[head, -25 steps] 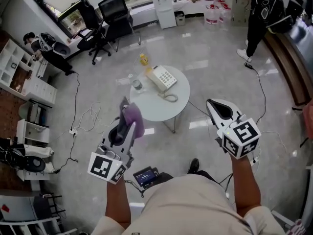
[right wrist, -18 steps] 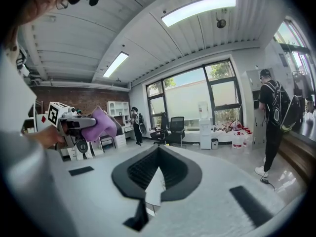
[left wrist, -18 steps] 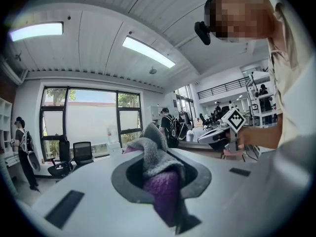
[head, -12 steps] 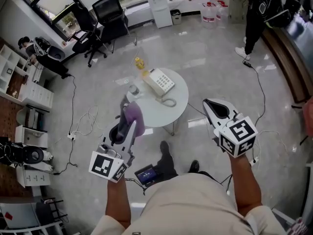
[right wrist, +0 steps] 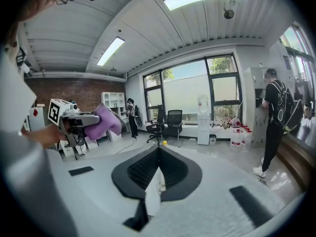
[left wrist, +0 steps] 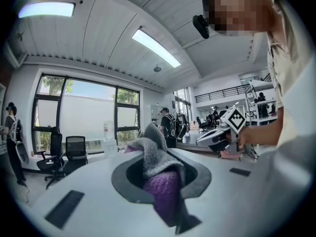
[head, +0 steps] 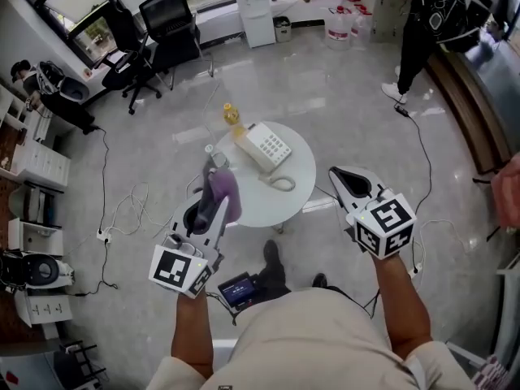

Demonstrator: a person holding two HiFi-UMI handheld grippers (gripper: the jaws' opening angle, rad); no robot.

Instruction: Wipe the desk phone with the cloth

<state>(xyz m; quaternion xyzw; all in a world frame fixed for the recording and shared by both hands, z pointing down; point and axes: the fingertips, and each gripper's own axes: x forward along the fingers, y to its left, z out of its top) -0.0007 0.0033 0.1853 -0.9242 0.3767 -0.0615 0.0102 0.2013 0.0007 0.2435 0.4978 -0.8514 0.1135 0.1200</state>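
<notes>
The desk phone (head: 266, 146) sits on the far left part of a round white worktop (head: 296, 192), turned at an angle to the person. It is off-white, with a block of dark keys on its face and the handset lying in its cradle along one side. Its coiled cord (head: 281, 184) loops across the worktop toward the near edge. A yellow bottle (head: 233, 116) stands just beyond the phone, and a clear bottle (head: 213, 154) stands near the worktop's left edge.

The left gripper (head: 211, 175) is clamped on the cloth (left wrist: 160, 177), a fuzzy piece, purple on one face and grey on the other, that bunches up out of the jaws. In the head view it hangs over the worktop's near left rim, apart from the phone. The right gripper (head: 335, 172) has its jaws together with nothing between them and is held off the worktop's right side.
</notes>
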